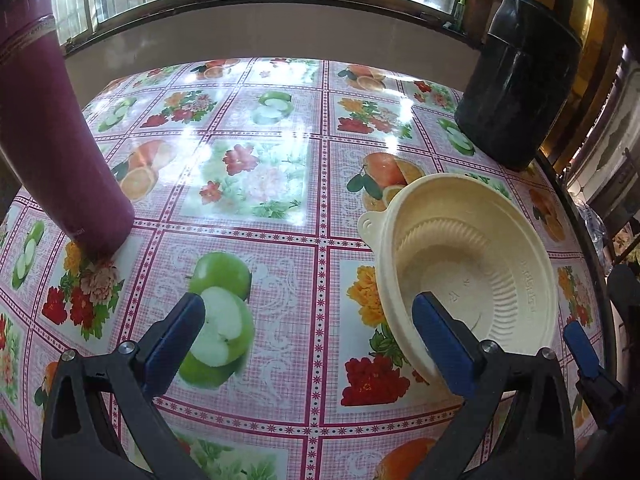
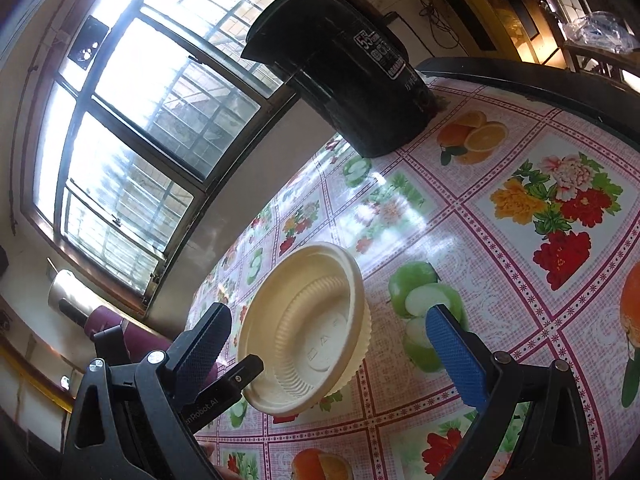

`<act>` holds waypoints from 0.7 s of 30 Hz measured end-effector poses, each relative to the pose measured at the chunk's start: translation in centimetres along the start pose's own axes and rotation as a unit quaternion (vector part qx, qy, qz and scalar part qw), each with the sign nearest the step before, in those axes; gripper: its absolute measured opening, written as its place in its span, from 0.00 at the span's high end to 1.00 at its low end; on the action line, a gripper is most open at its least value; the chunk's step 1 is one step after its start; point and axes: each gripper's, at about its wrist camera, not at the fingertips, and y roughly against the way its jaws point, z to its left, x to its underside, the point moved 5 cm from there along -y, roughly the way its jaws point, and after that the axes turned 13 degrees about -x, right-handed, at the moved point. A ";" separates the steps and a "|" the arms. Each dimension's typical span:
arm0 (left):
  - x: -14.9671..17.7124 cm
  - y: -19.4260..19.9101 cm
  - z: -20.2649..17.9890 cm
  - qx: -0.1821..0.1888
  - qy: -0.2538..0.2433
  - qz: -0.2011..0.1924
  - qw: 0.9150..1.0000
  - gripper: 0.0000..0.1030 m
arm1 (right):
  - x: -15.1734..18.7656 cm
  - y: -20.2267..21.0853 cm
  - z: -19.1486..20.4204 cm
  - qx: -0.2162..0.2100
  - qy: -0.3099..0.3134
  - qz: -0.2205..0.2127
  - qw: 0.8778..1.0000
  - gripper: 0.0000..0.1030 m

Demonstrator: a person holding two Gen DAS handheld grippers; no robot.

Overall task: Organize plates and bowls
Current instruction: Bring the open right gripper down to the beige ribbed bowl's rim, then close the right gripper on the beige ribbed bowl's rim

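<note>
A cream disposable bowl (image 1: 468,264) with ribbed walls and a small rim tab rests on the fruit-and-flower tablecloth (image 1: 260,240). It looks like a nested stack, though I cannot tell how many. My left gripper (image 1: 308,320) is open and empty, its right fingertip over the bowl's near rim. In the right wrist view the same bowl (image 2: 308,328) lies between and just beyond the fingers of my right gripper (image 2: 332,344), which is open and empty. The left gripper's finger (image 2: 240,372) reaches the bowl's near rim there.
A black cylindrical container (image 1: 520,80) stands at the table's far right corner, also in the right wrist view (image 2: 344,68). A maroon flask (image 1: 60,128) stands at the left. A window wall runs behind the table. The table's dark edge (image 2: 540,84) runs along the right.
</note>
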 end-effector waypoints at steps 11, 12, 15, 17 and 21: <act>0.0 0.2 0.1 0.003 -0.002 0.004 1.000 0.00 | 0.4 -2.5 -0.1 -0.014 0.002 0.034 0.999 0.26; 0.0 0.4 0.0 0.001 -0.004 0.000 1.000 0.00 | 0.4 -2.6 -0.1 -0.011 0.001 0.033 0.999 0.30; 0.0 0.7 -0.2 -0.008 -0.008 -0.006 1.000 0.00 | 0.4 -2.6 -0.2 -0.005 -0.003 0.035 0.999 0.34; 0.0 0.7 -0.3 -0.010 -0.011 -0.006 1.000 0.00 | 0.6 -2.5 -0.3 0.000 -0.004 0.036 0.999 0.32; 0.2 0.6 -0.5 -0.015 -0.017 -0.006 1.000 0.00 | 0.6 -2.0 -0.1 0.010 0.005 0.027 1.000 0.32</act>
